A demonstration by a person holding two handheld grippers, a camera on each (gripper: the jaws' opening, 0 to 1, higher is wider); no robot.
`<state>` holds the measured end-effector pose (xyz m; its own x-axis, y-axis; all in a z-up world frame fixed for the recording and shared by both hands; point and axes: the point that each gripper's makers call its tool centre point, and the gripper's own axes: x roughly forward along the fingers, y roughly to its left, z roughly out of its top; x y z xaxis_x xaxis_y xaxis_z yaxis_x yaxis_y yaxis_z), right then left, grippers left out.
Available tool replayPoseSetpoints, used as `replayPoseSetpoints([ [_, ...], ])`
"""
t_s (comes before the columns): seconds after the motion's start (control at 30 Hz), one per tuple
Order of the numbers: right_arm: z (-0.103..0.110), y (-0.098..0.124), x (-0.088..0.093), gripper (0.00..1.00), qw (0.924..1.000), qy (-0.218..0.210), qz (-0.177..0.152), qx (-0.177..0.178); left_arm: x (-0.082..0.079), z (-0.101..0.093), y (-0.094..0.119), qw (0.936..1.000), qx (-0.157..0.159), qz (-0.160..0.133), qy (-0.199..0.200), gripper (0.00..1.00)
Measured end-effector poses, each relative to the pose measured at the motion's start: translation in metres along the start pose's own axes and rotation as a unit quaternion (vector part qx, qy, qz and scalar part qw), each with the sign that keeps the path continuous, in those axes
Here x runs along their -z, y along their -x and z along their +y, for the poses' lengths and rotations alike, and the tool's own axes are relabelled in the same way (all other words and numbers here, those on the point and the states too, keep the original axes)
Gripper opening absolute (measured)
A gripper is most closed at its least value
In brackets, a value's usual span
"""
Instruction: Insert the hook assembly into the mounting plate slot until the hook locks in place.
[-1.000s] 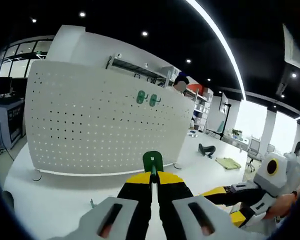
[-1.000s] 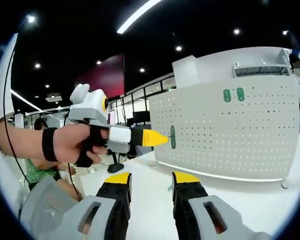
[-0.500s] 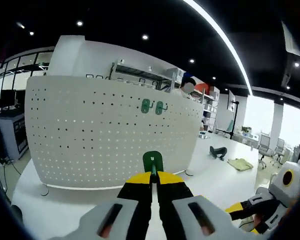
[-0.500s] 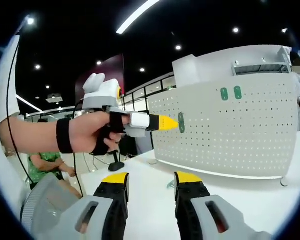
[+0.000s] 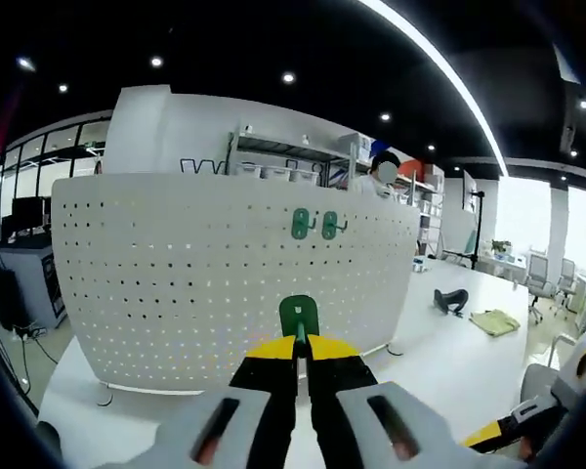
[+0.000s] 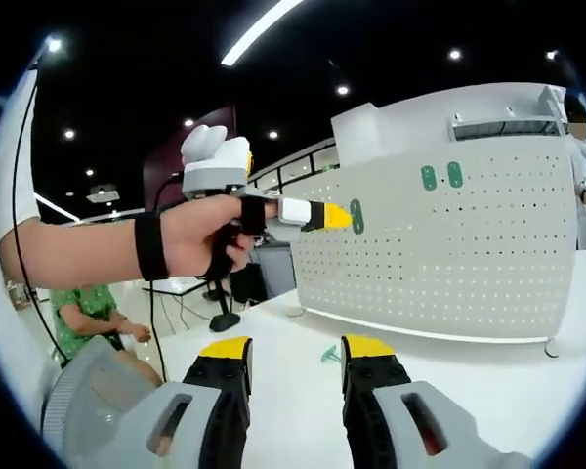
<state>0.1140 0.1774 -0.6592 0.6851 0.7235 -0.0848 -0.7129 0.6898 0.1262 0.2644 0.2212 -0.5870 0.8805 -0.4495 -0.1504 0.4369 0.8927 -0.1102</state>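
My left gripper is shut on a green hook, whose rounded plate stands up between the yellow jaw tips. Ahead stands the white perforated mounting plate, upright on the table, with two green hooks hanging near its top. In the right gripper view the left gripper is raised by a hand, holding the green hook close to the mounting plate, where the two hung hooks show. My right gripper is open and low over the table, holding nothing.
A small green hook lies on the white table between my right jaws' tips. A seated person is at the left. Behind the plate stand shelves and a person; desks and a black object lie to the right.
The left gripper with its hook has risen and moved nearer the mounting plate. The plate looks larger in the left gripper view. The right gripper has barely moved.
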Motion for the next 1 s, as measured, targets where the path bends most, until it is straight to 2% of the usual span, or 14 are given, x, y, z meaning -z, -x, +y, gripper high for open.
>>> replayPoseSetpoints([
  [0.13, -0.004, 0.002, 0.000, 0.38, 0.9999, -0.010, 0.001, 0.003, -0.008, -0.001, -0.005, 0.9999, -0.008, -0.010, 0.002, 0.02],
  [0.4, -0.011, 0.007, -0.004, 0.47, 0.9997, 0.015, 0.004, 0.018, -0.015, 0.000, -0.016, 0.9993, -0.033, -0.017, -0.001, 0.02],
  [0.63, -0.024, 0.012, -0.008, 0.62, 0.9987, 0.017, -0.006, 0.048, -0.016, 0.001, -0.025, 0.9986, -0.044, -0.016, -0.025, 0.02],
  [0.77, -0.028, 0.016, -0.007, 0.62, 0.9986, 0.006, -0.007, 0.051, -0.019, 0.003, -0.030, 0.9980, -0.052, -0.017, -0.031, 0.02],
  [0.83, -0.029, 0.018, -0.007, 0.62, 0.9985, 0.005, -0.006, 0.053, -0.020, 0.005, -0.033, 0.9965, -0.061, -0.018, -0.053, 0.02],
  [0.93, -0.031, 0.020, -0.005, 0.62, 0.9982, 0.000, -0.003, 0.059, -0.023, 0.007, -0.039, 0.9966, -0.067, -0.018, -0.045, 0.02],
  [1.0, -0.033, 0.021, -0.004, 0.62, 0.9982, -0.002, -0.002, 0.061, -0.026, 0.007, -0.043, 0.9955, -0.072, -0.017, -0.059, 0.02],
])
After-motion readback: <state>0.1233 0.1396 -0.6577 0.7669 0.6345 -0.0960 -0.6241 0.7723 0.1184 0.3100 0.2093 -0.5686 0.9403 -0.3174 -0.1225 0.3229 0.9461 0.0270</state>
